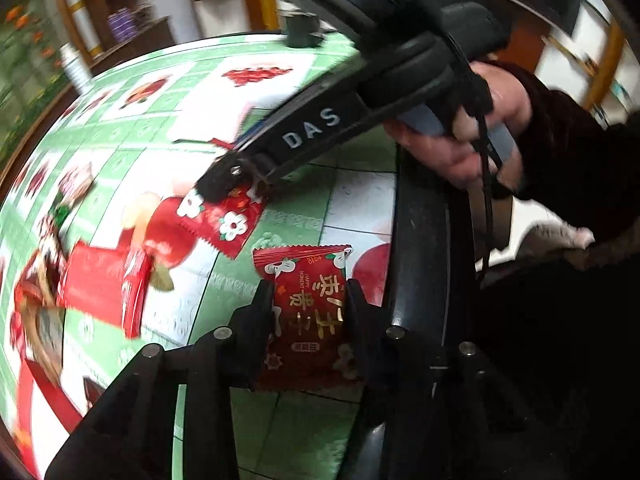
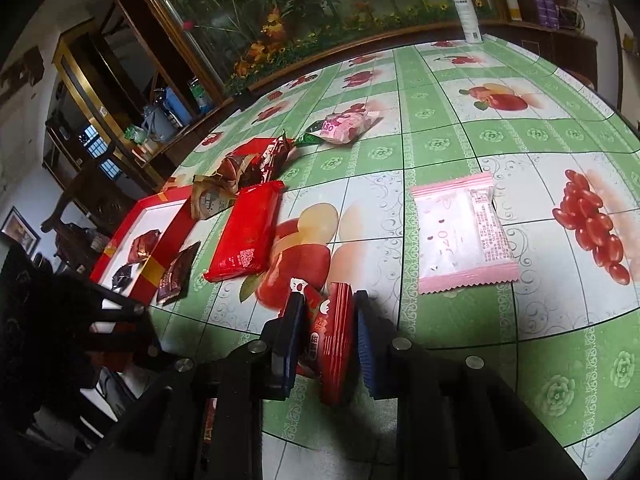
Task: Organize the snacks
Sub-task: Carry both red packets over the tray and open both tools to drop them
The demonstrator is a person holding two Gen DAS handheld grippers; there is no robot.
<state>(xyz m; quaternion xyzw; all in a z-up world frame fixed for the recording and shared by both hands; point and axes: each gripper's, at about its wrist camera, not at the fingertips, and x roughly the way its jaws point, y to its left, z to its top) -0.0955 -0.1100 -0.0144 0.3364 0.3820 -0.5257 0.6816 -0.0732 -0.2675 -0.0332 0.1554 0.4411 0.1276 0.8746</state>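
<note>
In the left wrist view a red snack packet (image 1: 308,300) with gold characters lies flat by the table's near edge. My left gripper (image 1: 310,300) has a finger pressed on each side of it. My right gripper (image 2: 328,298) is shut on a second red packet (image 2: 334,344), held on edge just above the tablecloth. The left wrist view shows that same right gripper (image 1: 228,178) from the side, a red packet with white flowers (image 1: 224,220) hanging from its tip and a hand (image 1: 472,136) on its handle.
A red box (image 2: 120,224) with dark wrapped snacks sits at the table's left edge. Beside it lie a flat red pack (image 2: 248,232), brown wrappers (image 2: 232,176) and a pink-and-green bag (image 2: 344,126). A pink packet (image 2: 460,232) lies to the right; a spray bottle (image 2: 466,12) stands far back.
</note>
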